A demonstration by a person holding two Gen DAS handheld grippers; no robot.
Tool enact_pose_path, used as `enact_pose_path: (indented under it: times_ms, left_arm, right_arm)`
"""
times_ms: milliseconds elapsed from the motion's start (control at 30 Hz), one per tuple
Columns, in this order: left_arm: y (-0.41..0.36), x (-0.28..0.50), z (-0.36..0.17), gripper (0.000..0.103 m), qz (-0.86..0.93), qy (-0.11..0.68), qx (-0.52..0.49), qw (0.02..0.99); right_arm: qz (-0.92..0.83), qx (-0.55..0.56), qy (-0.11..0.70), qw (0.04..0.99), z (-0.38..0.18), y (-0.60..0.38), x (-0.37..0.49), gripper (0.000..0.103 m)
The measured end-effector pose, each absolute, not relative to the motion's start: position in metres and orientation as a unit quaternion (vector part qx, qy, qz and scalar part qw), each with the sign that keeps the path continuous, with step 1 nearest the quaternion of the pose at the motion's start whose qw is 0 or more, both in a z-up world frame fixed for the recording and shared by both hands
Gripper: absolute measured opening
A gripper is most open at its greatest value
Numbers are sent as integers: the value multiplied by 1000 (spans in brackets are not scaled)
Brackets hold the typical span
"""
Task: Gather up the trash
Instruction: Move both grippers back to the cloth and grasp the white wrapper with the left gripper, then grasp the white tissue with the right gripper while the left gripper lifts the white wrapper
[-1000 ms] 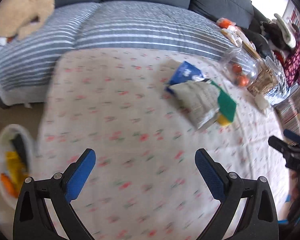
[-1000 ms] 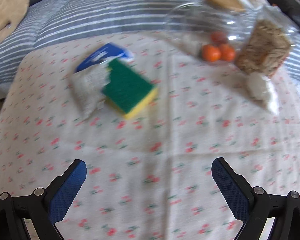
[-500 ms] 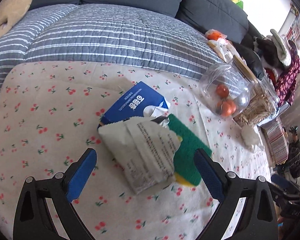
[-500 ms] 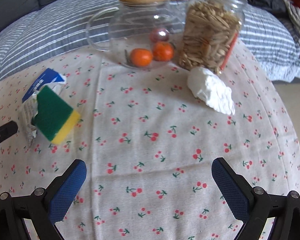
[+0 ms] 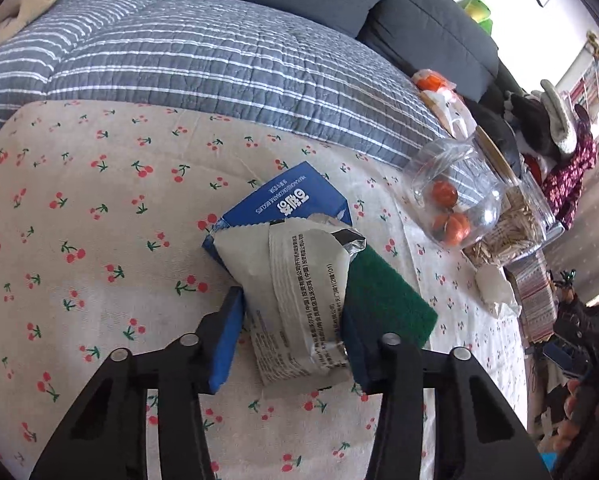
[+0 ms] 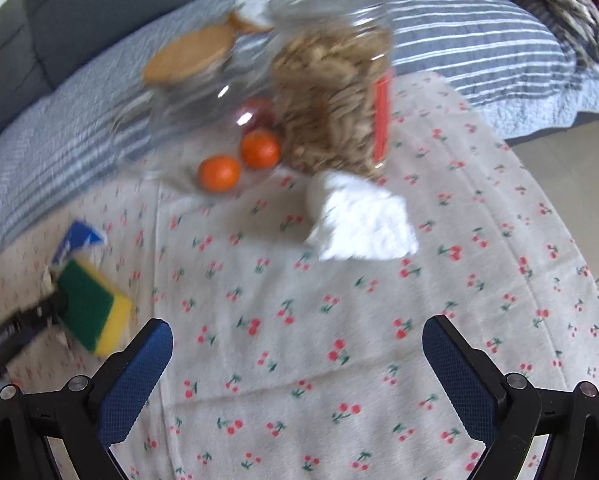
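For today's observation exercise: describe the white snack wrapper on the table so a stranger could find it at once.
Start at the cherry-print tablecloth in front of the striped sofa cover. Near its middle lies a small pile: a blue box, a green and yellow sponge, and the wrapper across both. It alone is crinkled white foil with black print, torn open at the top.

Both wrist views downward, close; share sponge (image 5: 383,300).

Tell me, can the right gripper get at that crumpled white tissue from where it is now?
Probably yes. The right gripper is open, and only bare tablecloth lies between it and the crumpled white tissue; the seed jar stands just behind.
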State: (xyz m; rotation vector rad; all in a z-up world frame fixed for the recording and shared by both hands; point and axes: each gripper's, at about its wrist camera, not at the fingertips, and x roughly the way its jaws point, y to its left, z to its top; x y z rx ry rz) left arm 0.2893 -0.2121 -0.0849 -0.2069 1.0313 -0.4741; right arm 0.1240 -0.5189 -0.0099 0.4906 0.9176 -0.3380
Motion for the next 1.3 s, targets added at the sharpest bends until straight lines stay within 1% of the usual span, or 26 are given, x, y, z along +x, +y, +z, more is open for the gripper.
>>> enact_pose_path:
  times_ms: [33, 100, 267, 400, 433, 467, 500, 567, 600, 667, 700, 733, 767, 800, 833, 867, 1033, 1300]
  left_arm:
    - [-212, 288, -83, 44, -228, 493, -92, 835]
    - [-209, 286, -75, 38, -237, 493, -78, 833]
    - [-193, 280, -52, 38, -246, 474, -50, 844]
    - [-175, 271, -44, 37, -246, 474, -40, 845]
    - [-168, 269, -42, 37, -244, 473, -35, 846]
    - [-163, 267, -40, 37, -243, 473, -31, 846]
    - [-157, 264, -38, 37, -241, 472, -25, 847]
    - [-145, 260, -36, 37, -238, 470, -16, 850]
    - [-140, 258, -36, 37, -236, 468, -11, 852]
    - [-130, 253, -35, 37, -230, 465, 0, 855]
    - [-126, 251, -35, 37, -228, 464, 4, 856]
    - [-122, 249, -35, 37, -226, 464, 7, 857]
    - [-117, 246, -35, 37, -223, 463, 8, 858]
    - [-112, 244, -34, 38, -223, 463, 9, 858]
    - [-107, 241, -34, 38, -222, 463, 8, 858]
    - [-102, 237, -34, 37, -221, 462, 7, 859]
    - [-77, 220, -29, 37, -210, 458, 10, 864]
    - [-30, 197, -16, 37, -196, 438, -8, 878]
  right_arm:
    - [-167, 245, 431, 852, -11, -527, 122, 102]
    - [-180, 275, 428, 842, -19, -542, 120, 102]
    - [-190, 347, 445, 803, -44, -570, 134, 102]
    - [-189, 342, 433, 812, -48, -580, 156, 101]
    - [-185, 342, 433, 813, -52, -580, 162, 98]
    - [-180, 347, 435, 811, -57, -579, 170, 90]
    - [-177, 351, 436, 810, -62, -579, 175, 86]
    - [-177, 353, 440, 807, -72, -576, 187, 74]
    - [-184, 347, 442, 807, -75, -575, 191, 71]
    - [-197, 335, 442, 808, -80, -574, 196, 56]
    - [-201, 331, 438, 811, -81, -573, 197, 52]
    - [-204, 327, 430, 816, -81, -572, 197, 43]
    - [-202, 325, 424, 821, -81, -571, 198, 32]
    - [-199, 324, 418, 825, -81, -570, 197, 26]
    - [-197, 322, 411, 829, -80, -569, 195, 17]
    - [-196, 322, 407, 832, -78, -568, 194, 13]
    - [-179, 319, 382, 849, -59, -560, 178, 11]
    - [-155, 292, 374, 867, -20, -526, 148, 11]
